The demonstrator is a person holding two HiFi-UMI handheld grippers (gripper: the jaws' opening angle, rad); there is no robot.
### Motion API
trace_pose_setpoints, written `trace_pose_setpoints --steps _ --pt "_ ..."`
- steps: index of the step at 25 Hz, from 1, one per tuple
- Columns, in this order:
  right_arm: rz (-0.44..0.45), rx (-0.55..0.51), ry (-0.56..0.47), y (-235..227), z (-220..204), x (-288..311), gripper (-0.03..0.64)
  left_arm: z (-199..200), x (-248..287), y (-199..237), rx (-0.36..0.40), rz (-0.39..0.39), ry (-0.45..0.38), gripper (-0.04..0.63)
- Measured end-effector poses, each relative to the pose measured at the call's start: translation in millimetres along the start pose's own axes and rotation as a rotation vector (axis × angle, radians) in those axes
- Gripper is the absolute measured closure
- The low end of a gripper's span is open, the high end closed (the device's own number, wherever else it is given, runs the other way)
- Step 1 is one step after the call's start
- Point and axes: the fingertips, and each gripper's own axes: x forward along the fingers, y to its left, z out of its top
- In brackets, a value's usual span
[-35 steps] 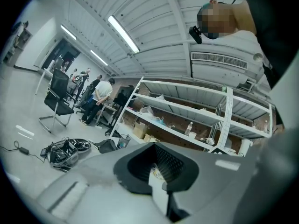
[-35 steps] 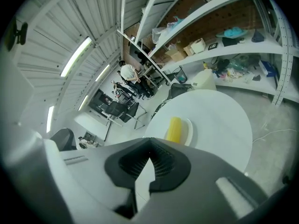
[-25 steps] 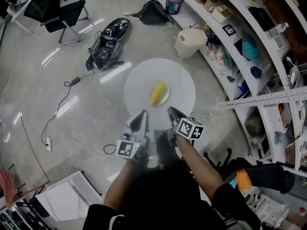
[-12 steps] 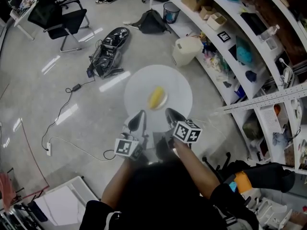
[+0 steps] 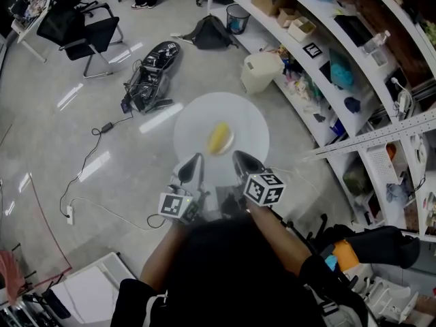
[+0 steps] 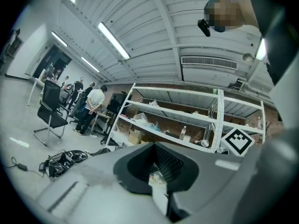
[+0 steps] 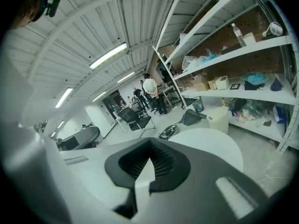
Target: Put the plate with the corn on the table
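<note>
A round white plate (image 5: 238,125) with a yellow piece of corn (image 5: 219,137) near its middle hangs in the air over the grey floor. My left gripper (image 5: 193,165) is shut on the plate's near rim at the left. My right gripper (image 5: 242,161) is shut on the near rim at the right. In the right gripper view the plate (image 7: 210,146) spreads out beyond the jaws, and its white edge sits pinched in the right gripper (image 7: 147,164). In the left gripper view a white edge shows clamped in the left gripper (image 6: 158,171).
White shelving (image 5: 354,39) full of goods runs along the right. On the floor are a white container (image 5: 261,70), a black bag (image 5: 208,31), a waste bin (image 5: 237,18), a pile of gear (image 5: 150,73), a cable (image 5: 88,162) and a black chair (image 5: 75,29). People (image 6: 96,104) stand far off.
Both grippers have risen a little with the plate still clamped, and the right gripper's marker cube has rolled slightly. The corn has not shifted on the plate.
</note>
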Motion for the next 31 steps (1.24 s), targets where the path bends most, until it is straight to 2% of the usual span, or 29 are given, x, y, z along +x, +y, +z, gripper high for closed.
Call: trace_pose_setpoints --steps 17,31 --pt "0.047 -0.152 -0.092 22.1 28.5 -18.8 0.608 2.9 3.5 -6.0 0.008 -0.010 -0.001 0.592" --pt "0.039 -0.194 -0.118 18.5 39.7 -20.1 0.608 0.3 12.2 -8.3 0.008 -0.018 0.012 0.592"
